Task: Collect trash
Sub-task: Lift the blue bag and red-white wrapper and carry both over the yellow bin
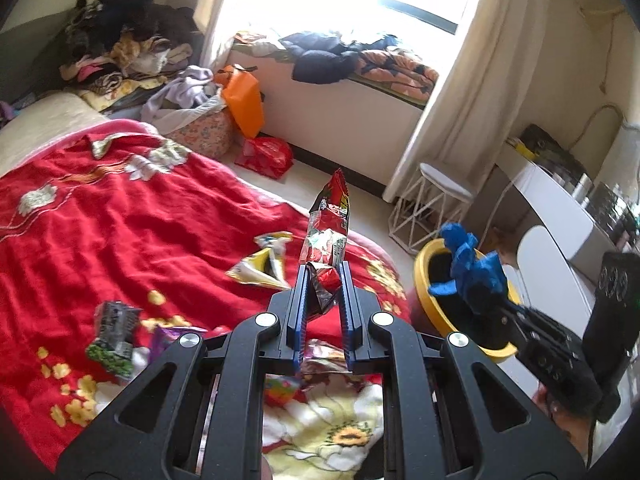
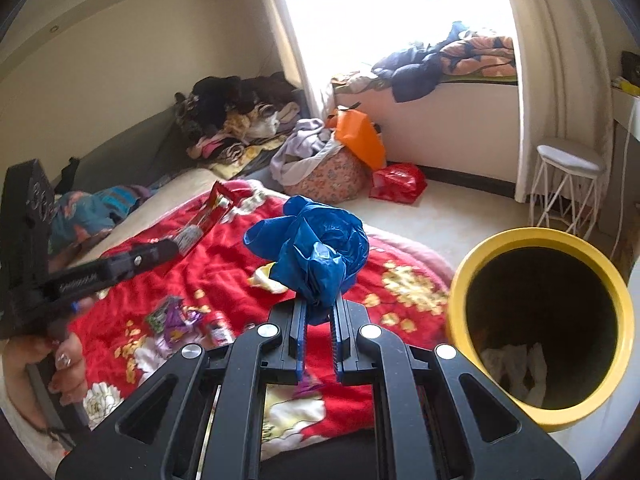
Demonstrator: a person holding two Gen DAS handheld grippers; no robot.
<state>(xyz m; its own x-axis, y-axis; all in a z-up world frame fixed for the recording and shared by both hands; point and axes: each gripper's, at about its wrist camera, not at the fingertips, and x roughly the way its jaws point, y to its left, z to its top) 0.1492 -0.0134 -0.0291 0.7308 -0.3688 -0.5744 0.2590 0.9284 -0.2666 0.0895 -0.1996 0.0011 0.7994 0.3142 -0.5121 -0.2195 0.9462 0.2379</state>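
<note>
Now red snack wrapper (image 1: 326, 240) clamped in left gripper (image 1: 323, 270), over bed (image 1: 120, 216)

Definitely someone's bedroom at home. There's a bed with a red floral blanket (image 1: 120, 220), a heap of clothes (image 1: 120, 40) piled at the far left, and more bedding on the window seat (image 1: 340, 92) under cream curtains (image 1: 460, 100). A little white stool (image 1: 444, 180) stands by a desk on the right.
</note>
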